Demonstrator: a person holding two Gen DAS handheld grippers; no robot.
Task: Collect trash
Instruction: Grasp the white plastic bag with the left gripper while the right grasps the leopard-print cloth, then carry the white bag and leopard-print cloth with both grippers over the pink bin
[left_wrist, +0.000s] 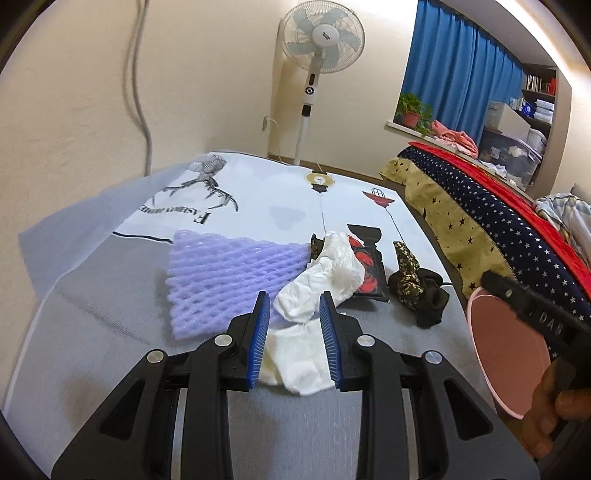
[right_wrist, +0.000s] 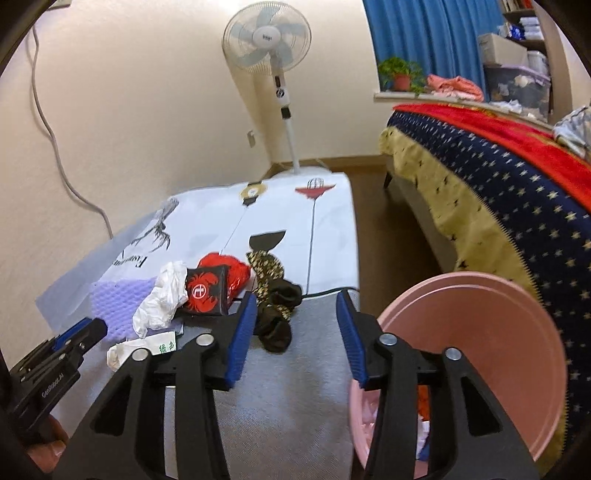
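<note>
The left gripper (left_wrist: 294, 321) is held open over a crumpled white tissue wad (left_wrist: 317, 280), which lies between the blue pads (left_wrist: 258, 343), apparently untouched. At ten o'clock of it a purple foam net sleeve (left_wrist: 221, 273) is spread on the grey-and-white printed cloth (left_wrist: 92, 332). The right gripper (right_wrist: 297, 332) is seen open and empty; at its four o'clock stands a pink round plastic bin (right_wrist: 509, 332) with scraps inside. A black-and-red carton (right_wrist: 207, 291) is seen at eleven o'clock.

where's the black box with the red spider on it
In the right wrist view the black box lies mid-left on the table, between the crumpled white plastic on its left and the red wrapper behind its right edge.
</note>
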